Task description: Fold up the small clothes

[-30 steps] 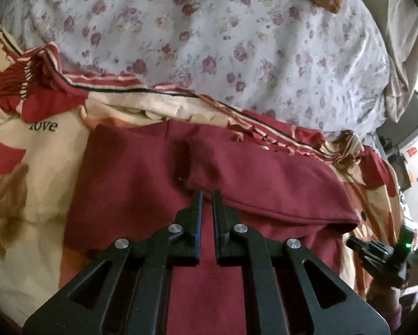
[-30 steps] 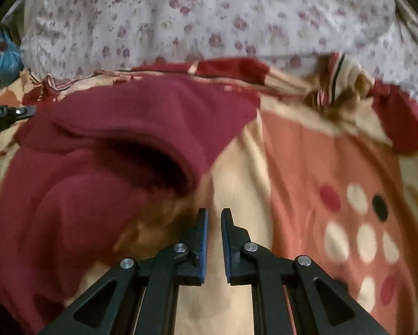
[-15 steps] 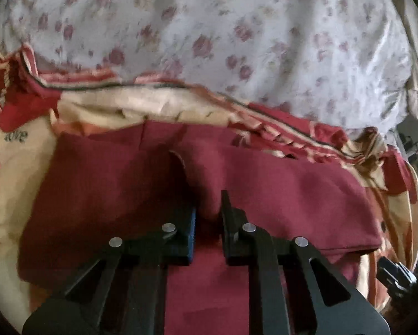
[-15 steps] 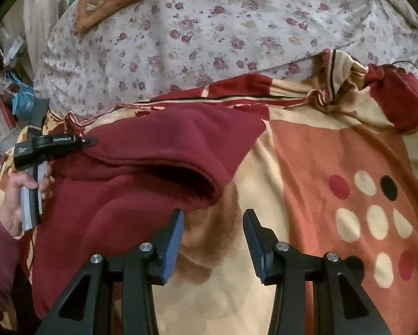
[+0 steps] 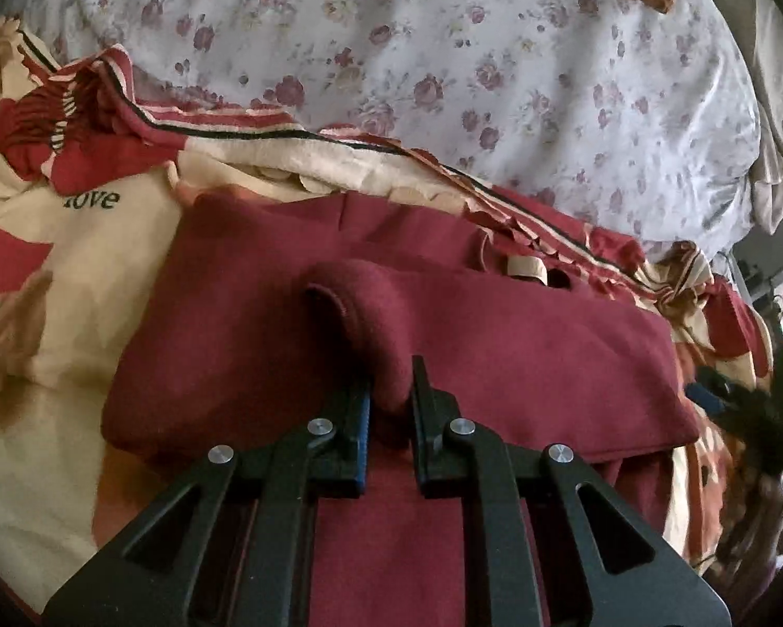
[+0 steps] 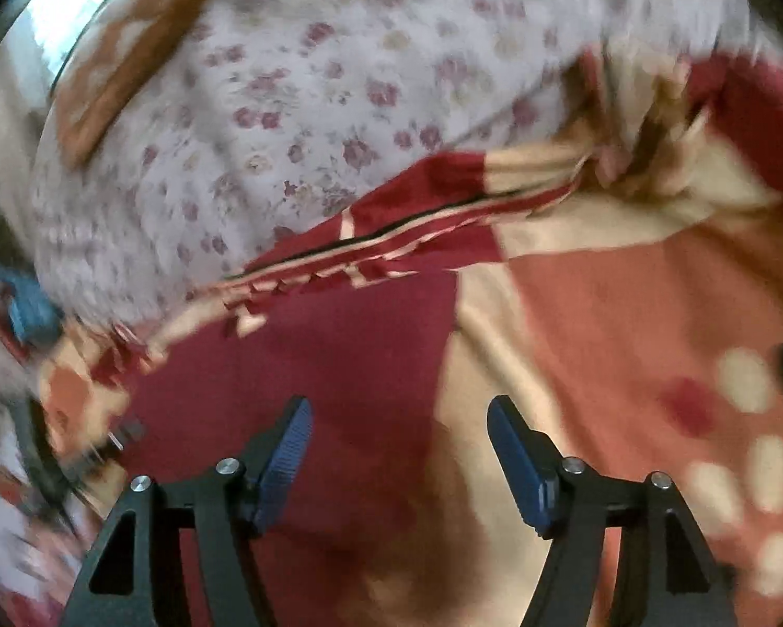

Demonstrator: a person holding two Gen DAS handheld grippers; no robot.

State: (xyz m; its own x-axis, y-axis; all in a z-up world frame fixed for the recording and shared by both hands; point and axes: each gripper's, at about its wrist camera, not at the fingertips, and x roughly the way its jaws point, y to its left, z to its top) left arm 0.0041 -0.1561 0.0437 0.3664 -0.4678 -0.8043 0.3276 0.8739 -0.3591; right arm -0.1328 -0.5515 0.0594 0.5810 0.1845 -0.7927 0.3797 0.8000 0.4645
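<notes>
A dark red garment (image 5: 522,345) lies spread on a patterned blanket, with a folded band across its middle. My left gripper (image 5: 390,397) is shut on a raised fold of the garment's edge (image 5: 360,303) and lifts it slightly. In the right wrist view the garment (image 6: 339,366) lies flat below my right gripper (image 6: 399,444), which is open wide and holds nothing, above the garment's right edge. That view is blurred by motion. The right gripper also shows at the right edge of the left wrist view (image 5: 726,402).
The cream, red and orange blanket (image 5: 52,271) covers the bed, with a dotted patch (image 6: 747,418) to the right. A white floral sheet (image 5: 444,52) lies behind. A brown pillow (image 6: 130,52) sits at the far back. Furniture stands at the far right (image 5: 778,251).
My left gripper has closed on a fold of the red garment and raised it. My right gripper has opened wide, let go of the cloth and moved, blurring its view.
</notes>
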